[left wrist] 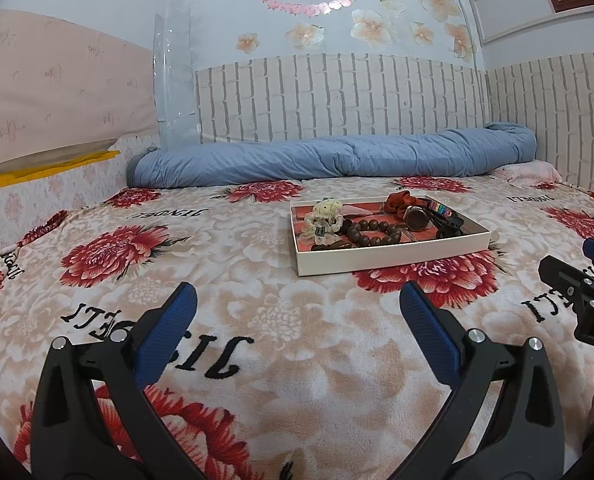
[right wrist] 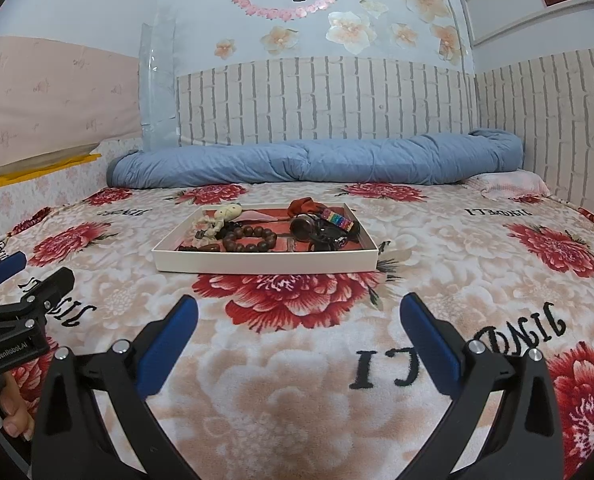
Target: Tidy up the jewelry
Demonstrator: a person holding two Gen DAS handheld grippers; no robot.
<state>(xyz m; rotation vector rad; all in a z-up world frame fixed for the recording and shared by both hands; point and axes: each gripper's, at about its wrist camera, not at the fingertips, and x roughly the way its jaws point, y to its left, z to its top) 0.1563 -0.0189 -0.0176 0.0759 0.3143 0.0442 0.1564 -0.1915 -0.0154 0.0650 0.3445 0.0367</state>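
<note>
A: Surface?

B: A plush fleece blanket (left wrist: pixel 225 292) is spread over the bed, cream with large red peonies and black lettering woven in. A rolled blue quilt (left wrist: pixel 337 156) is laid along the far edge, against brick-pattern wall panelling (left wrist: pixel 337 96).

A: Where is the jewelry?

B: All of it is held in a shallow rectangular tray (left wrist: pixel 393 258), white card walls with a reddish lining. The tray is set flat on the blanket, ahead of both grippers and well apart from them; in the right wrist view it is seen nearly square-on (right wrist: pixel 265 266).

A: Contents?

B: A bracelet of round, glossy dark-brown wooden beads (left wrist: pixel 371 232) is laid near the middle. To its left, a pale fabric flower piece (left wrist: pixel 325 216) with a small dark clip is seen. To its right, a round-faced watch (left wrist: pixel 417 218), a red gathered scrunchie (left wrist: pixel 399 202) at the back wall, and a strip of multicoloured stones (left wrist: pixel 441 210) are piled together with dark straps. Items are touching and partly overlapped; the finer pieces cannot be told apart.

A: Grippers?

B: Left gripper (left wrist: pixel 297 320): jaws spread wide, nothing between the blue textured pads, held above the blanket. Right gripper (right wrist: pixel 297 328): likewise released and unloaded. Each is caught at the edge of the other's view.
</note>
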